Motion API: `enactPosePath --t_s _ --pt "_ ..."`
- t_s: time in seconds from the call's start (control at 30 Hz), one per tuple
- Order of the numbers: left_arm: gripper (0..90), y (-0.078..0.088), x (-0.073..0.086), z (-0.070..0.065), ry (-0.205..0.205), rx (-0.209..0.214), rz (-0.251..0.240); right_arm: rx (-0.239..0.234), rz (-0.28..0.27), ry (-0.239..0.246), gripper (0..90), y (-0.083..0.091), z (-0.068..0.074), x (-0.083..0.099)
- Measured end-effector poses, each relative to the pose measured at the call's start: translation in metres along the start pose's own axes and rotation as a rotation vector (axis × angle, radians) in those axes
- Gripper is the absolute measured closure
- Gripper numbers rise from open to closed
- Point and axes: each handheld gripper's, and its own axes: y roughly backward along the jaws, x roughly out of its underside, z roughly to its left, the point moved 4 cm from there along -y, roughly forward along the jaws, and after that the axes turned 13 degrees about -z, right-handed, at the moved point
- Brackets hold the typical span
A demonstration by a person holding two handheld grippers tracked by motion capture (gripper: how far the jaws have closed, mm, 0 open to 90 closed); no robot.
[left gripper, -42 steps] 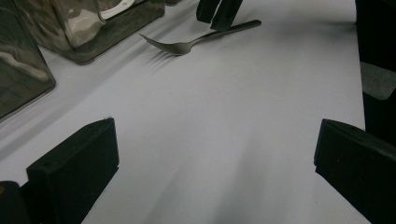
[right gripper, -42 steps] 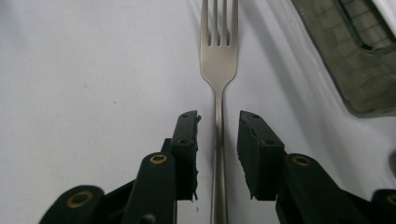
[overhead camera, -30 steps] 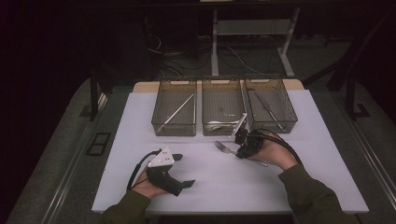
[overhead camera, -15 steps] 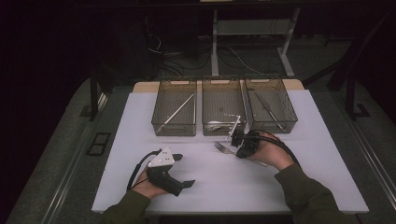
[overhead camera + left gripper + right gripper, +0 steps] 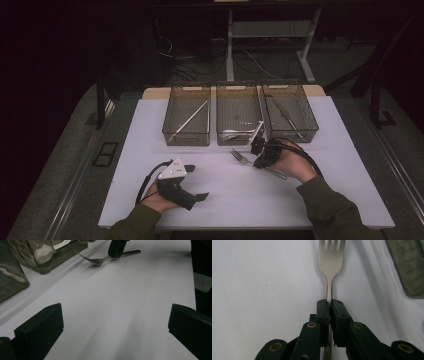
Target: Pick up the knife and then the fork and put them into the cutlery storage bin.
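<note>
A metal fork [image 5: 239,157] lies on the white table top in front of the middle bin, tines pointing left. My right gripper [image 5: 258,161] is shut on its handle. In the right gripper view the two black jaws [image 5: 328,305] pinch the fork [image 5: 331,262] just below its neck, tines pointing away. My left gripper [image 5: 198,183] rests at the front left in the person's hand, open, with nothing between its jaws [image 5: 115,322]. The left gripper view has the fork [image 5: 96,260] far ahead, with the other gripper on its handle.
Three smoky clear bins stand in a row at the back: the left bin [image 5: 186,143] holds a long thin utensil, the middle bin [image 5: 235,143] a spoon, the right bin [image 5: 296,139] another long utensil. The white mat [image 5: 235,200] lies bare between the hands.
Hardly anything differs: the right gripper stays over the fork's handle and its jaws look a little closer together. The left hand and gripper have not moved.
</note>
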Motion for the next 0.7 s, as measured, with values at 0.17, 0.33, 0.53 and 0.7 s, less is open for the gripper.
enactPosePath --t_s 0.17,0.33,0.53,0.7 --pt "0.0 0.000 0.000 0.000 -0.002 -0.001 -0.001 -0.007 -0.061 -0.025 84.8 0.011 -0.005 0.003" --pt "0.0 0.000 0.000 0.000 -0.003 -0.001 -0.002 -0.012 -0.127 -0.061 84.8 0.024 -0.010 0.006" --pt "0.0 0.001 -0.001 0.000 -0.003 -0.002 -0.003 -0.020 -0.191 -0.108 84.7 0.036 -0.016 0.011" --pt "0.0 0.000 -0.001 0.000 -0.003 -0.002 -0.003 -0.018 -0.232 -0.141 84.7 0.042 -0.021 0.014"
